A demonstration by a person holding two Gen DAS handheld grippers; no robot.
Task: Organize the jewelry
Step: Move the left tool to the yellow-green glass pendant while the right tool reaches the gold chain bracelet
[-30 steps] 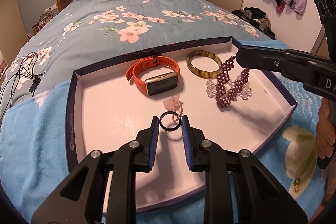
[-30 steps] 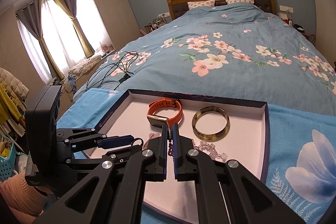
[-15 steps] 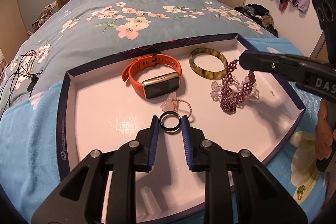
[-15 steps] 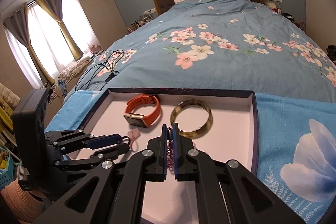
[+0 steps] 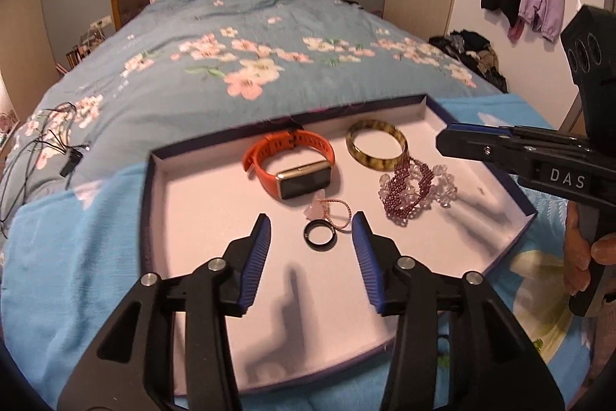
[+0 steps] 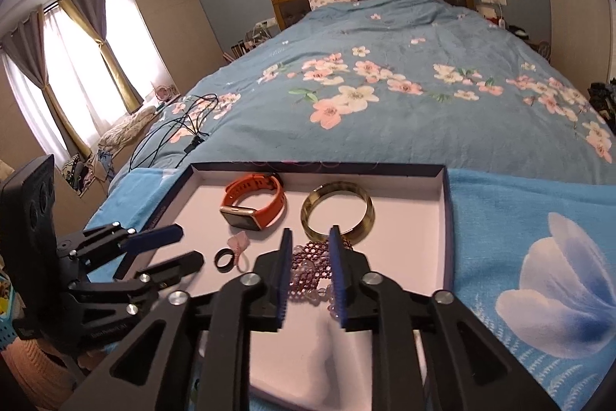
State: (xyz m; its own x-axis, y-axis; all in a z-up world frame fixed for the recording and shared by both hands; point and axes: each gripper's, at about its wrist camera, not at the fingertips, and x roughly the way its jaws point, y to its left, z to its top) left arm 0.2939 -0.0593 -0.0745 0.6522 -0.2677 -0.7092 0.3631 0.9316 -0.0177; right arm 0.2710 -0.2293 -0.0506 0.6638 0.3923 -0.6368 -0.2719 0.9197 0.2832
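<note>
Black and small, the ring (image 5: 320, 236) lies flat on the tray (image 5: 161, 203) between my left gripper (image 5: 311, 227)'s fingertips, touching neither blue pad as the jaws open. My right gripper (image 6: 309, 242)'s jaws are opening too, astride the purple beaded bracelet (image 6: 310, 266), which rests on the tray with both pads clear of it.

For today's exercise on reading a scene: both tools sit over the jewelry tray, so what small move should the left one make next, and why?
Probably lift the left tool straight up and back. Its jaws are opening and stand clear of the black ring, which lies flat on the tray beside the pink ring; nothing is left between the pads to hold.
</note>
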